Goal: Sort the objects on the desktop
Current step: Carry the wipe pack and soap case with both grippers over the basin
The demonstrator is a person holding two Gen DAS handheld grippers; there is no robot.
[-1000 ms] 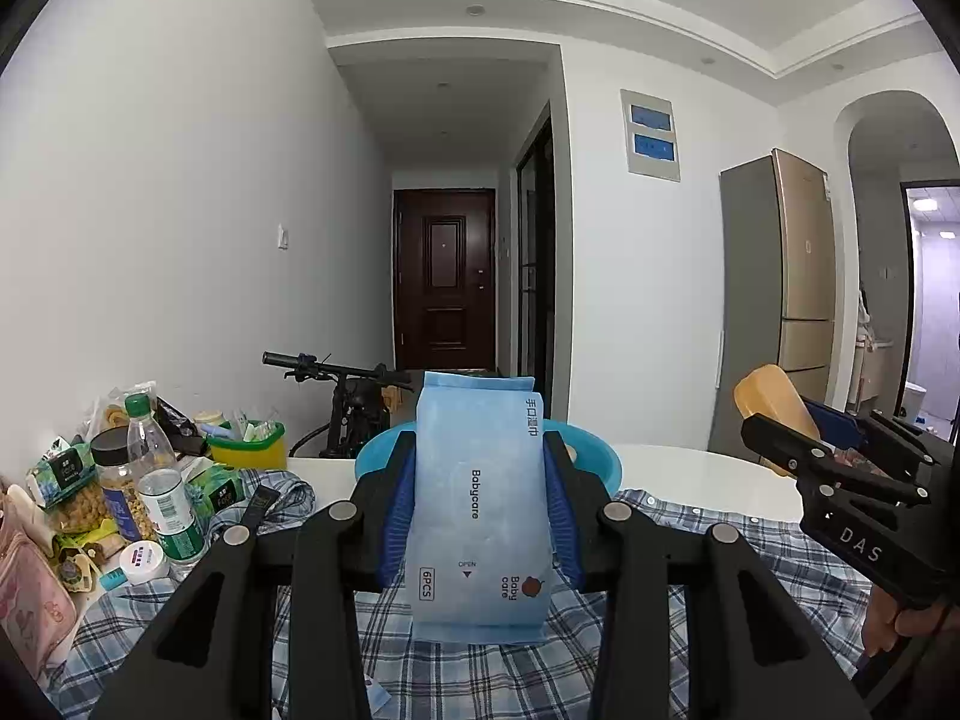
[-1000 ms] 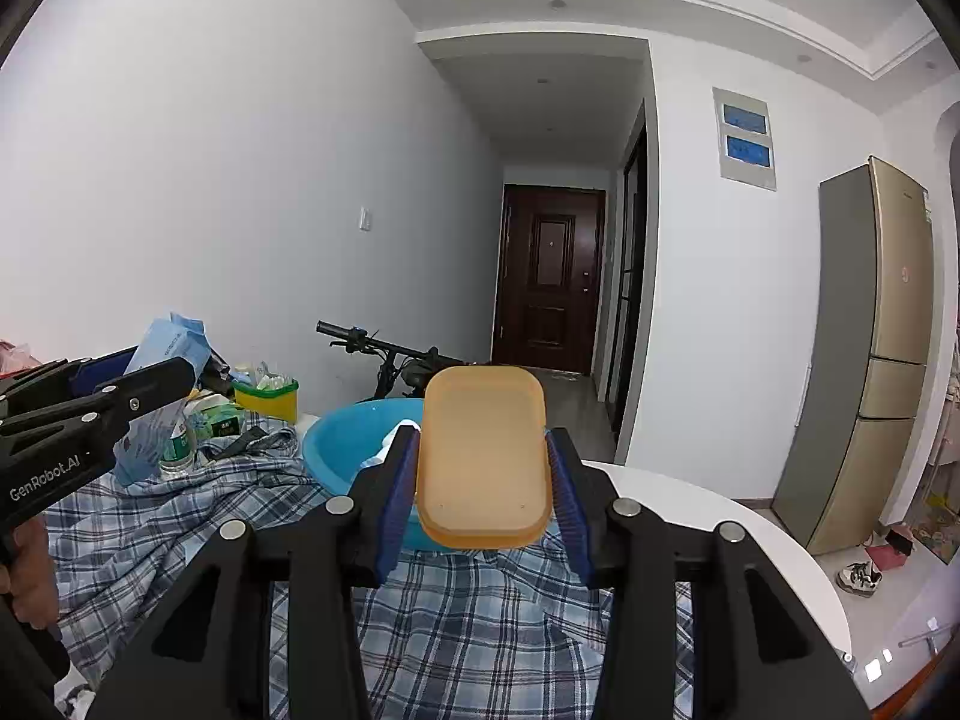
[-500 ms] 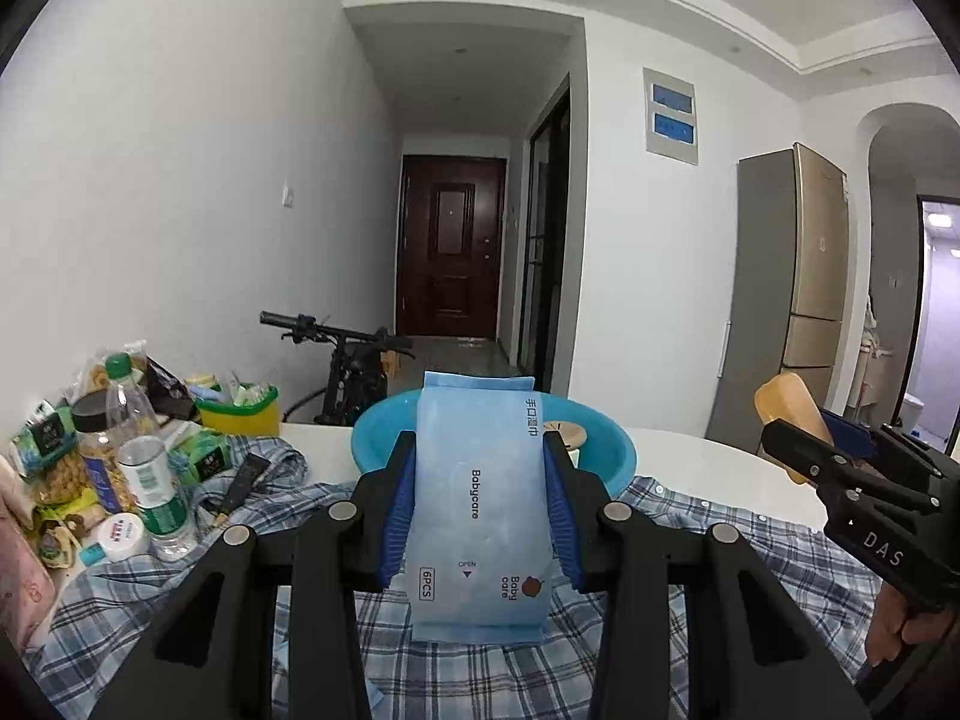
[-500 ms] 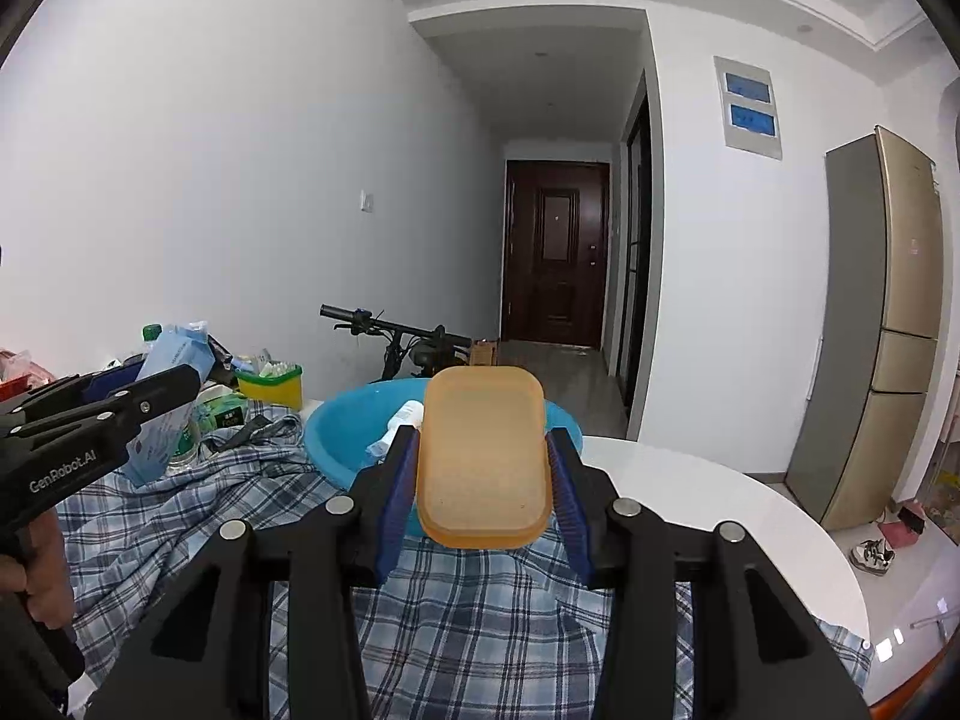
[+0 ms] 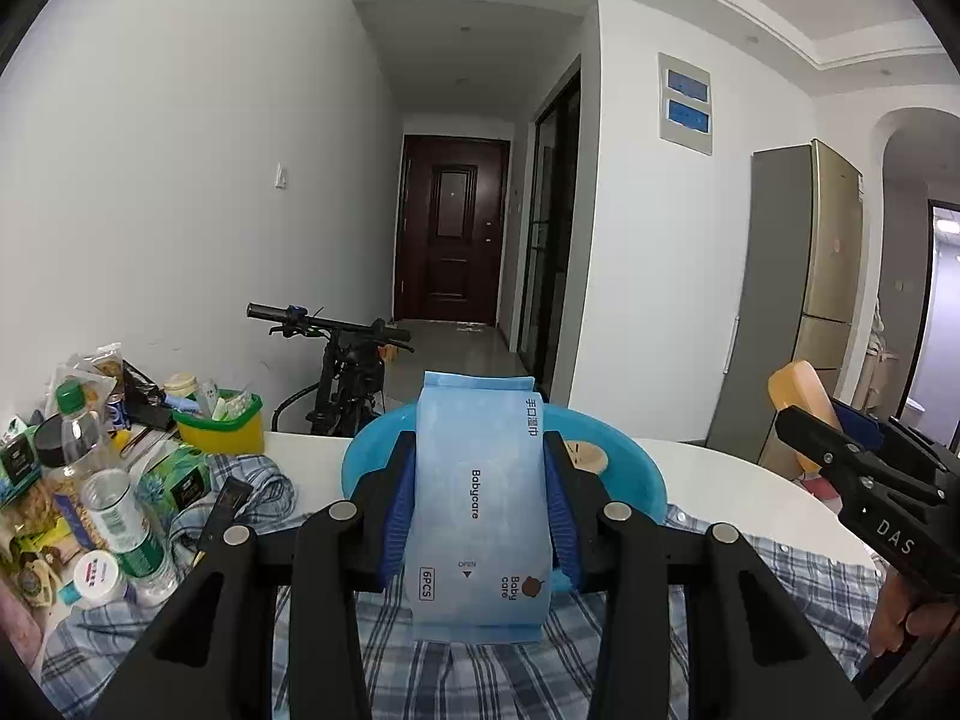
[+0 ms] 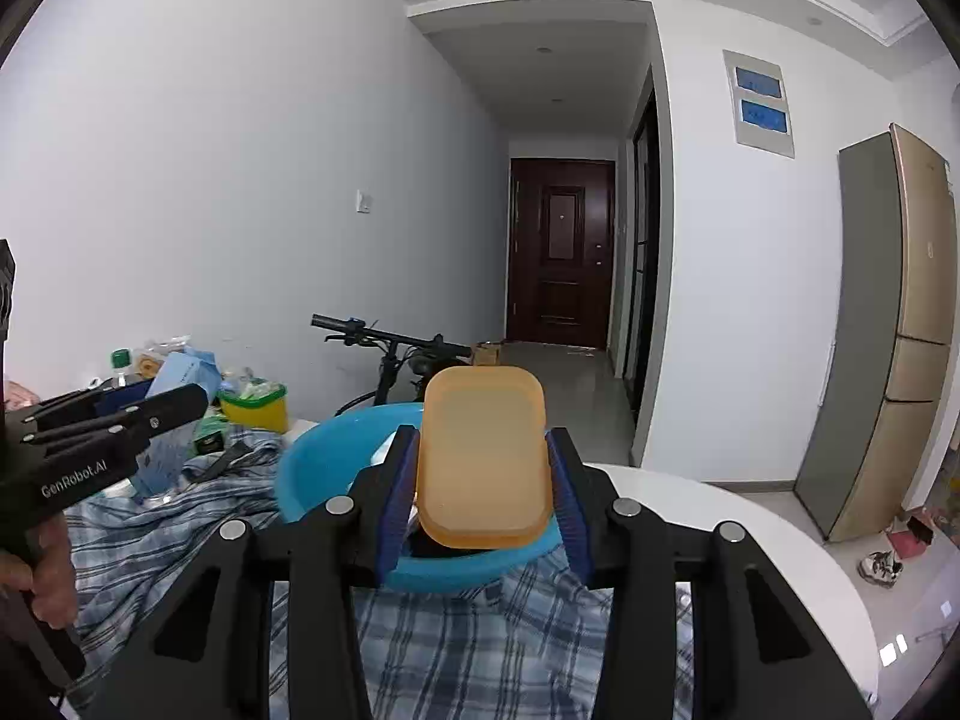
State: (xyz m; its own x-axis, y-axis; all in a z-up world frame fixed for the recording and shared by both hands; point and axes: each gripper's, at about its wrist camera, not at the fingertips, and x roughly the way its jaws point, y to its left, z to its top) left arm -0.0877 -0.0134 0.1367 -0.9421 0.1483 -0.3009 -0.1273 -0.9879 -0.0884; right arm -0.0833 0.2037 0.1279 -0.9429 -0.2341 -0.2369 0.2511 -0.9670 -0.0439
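Note:
My left gripper [image 5: 478,510] is shut on a light blue Babycare wipes pack [image 5: 477,498], held upright just in front of a blue plastic basin [image 5: 636,468]. My right gripper [image 6: 483,480] is shut on an orange plastic box [image 6: 483,456], held over the near rim of the same basin [image 6: 312,468]. A round wooden item [image 5: 585,455] lies in the basin. The right gripper with the orange box also shows at the right of the left wrist view [image 5: 798,396]. The left gripper with the wipes pack shows at the left of the right wrist view [image 6: 180,384].
A plaid shirt [image 5: 750,564] covers the round white table [image 5: 720,468]. At the left are bottles [image 5: 114,498], snack packets, green boxes and a yellow-green container [image 5: 222,426]. A bicycle [image 5: 348,360] stands behind the table. A fridge [image 6: 888,330] is at the right.
Both grippers have moved forward toward the blue basin with their objects still held. The basin looks larger and nearer in both views.

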